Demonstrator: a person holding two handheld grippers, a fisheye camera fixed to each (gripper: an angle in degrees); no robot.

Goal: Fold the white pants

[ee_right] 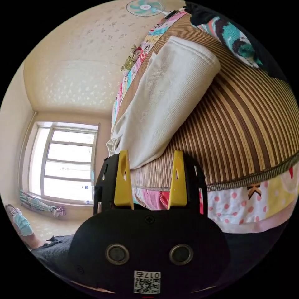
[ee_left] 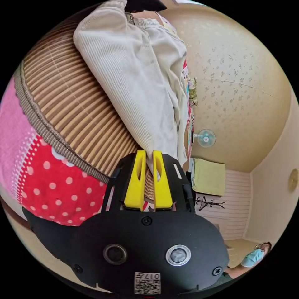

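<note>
The white pants [ee_left: 137, 81] are ribbed cream cloth lying folded lengthwise on a striped bamboo mat [ee_left: 71, 106]. My left gripper [ee_left: 149, 154] has its yellow jaws nearly together, pinching a corner of the pants at the mat's edge. In the right gripper view the same pants [ee_right: 168, 99] stretch away from the camera as a long band. My right gripper [ee_right: 151, 154] stands open, its yellow jaws wide apart just short of the pants' near edge, with nothing between them.
A red and pink polka-dot quilt [ee_left: 53, 187] lies under the mat [ee_right: 249, 124]. A patterned cloth [ee_right: 230, 34] rests at the mat's far end. A window [ee_right: 68, 162], a wall fan [ee_left: 206, 137] and a person [ee_left: 257, 257] sitting on the floor are in the room.
</note>
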